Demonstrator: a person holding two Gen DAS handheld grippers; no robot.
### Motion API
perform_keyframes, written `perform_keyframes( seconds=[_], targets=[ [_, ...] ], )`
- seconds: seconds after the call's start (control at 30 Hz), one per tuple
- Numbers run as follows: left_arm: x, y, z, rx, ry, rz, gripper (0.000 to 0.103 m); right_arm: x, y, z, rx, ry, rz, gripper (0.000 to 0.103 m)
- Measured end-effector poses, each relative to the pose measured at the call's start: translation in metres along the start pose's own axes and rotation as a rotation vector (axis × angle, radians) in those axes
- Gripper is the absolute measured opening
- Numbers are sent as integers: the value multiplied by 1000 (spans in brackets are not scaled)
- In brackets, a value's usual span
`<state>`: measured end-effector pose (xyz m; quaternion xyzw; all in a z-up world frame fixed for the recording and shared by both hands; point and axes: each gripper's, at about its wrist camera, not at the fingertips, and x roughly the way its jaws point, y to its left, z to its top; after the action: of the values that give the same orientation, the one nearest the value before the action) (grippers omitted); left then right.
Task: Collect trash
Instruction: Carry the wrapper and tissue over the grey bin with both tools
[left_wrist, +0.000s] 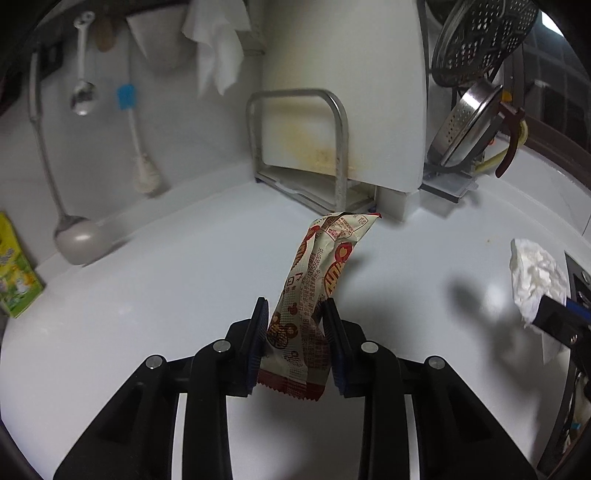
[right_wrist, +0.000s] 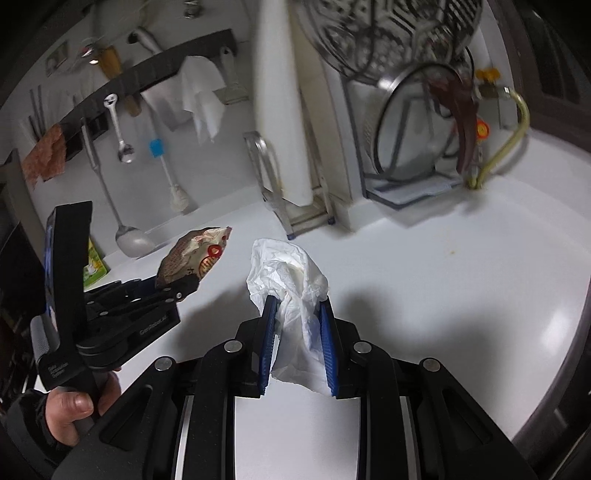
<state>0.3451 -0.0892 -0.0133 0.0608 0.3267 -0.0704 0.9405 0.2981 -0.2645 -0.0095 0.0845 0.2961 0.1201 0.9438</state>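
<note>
white counter (left_wrist: 147, 295), steel rack (left_wrist: 299, 147) behind wrapper (left_wrist: 314, 288), ladle (left_wrist: 74, 236) left

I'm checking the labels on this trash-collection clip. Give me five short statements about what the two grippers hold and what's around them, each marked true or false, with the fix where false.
1. The left gripper is shut on a printed cream-and-red snack wrapper. True.
2. The right gripper is open and empty. False: it is shut on a crumpled white tissue.
3. The snack wrapper lies flat on the white countertop. False: it is lifted clear, sticking out from the left gripper's fingers.
4. A blue-headed silicone spatula hangs on the back wall. True.
5. The green-and-yellow carton stands inside the metal rack. False: it stands on the countertop at the far left edge.
</note>
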Motion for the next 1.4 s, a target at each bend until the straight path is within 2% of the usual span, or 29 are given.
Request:
perform_keyframes(
  seconds=[0.13,0.27,0.43,0.57,0.67,0.87,1.0,1.17,1.4],
  targets=[
    [-43,19,-20,-20,-37,34,30,-30,18,-14,-17,-31,-12,22],
    [-104,37,-45,-15,-77,59,30,-71,36,-42,-14,-58,-18,22],
    [-182,51,-99,-59,-86,36,30,-128,62,-100,34,-36,-8,23],
    [-229,43,-145,-56,-84,26,30,-173,84,-155,88,-1,-7,22],
    [-256,33,-176,-39,-75,-5,30,-197,99,-190,61,40,-40,22],
    [-277,18,-231,-16,-4,-71,30,-226,108,-243,38,124,-80,23],
    [-278,7,-256,-9,53,-123,30,-239,107,-261,59,129,-87,23],
    [-279,-4,-275,2,84,-138,30,-246,109,-280,70,133,-97,23],
    [-277,-7,-289,-9,101,-110,31,-236,116,-298,78,182,-79,23]
  ],
)
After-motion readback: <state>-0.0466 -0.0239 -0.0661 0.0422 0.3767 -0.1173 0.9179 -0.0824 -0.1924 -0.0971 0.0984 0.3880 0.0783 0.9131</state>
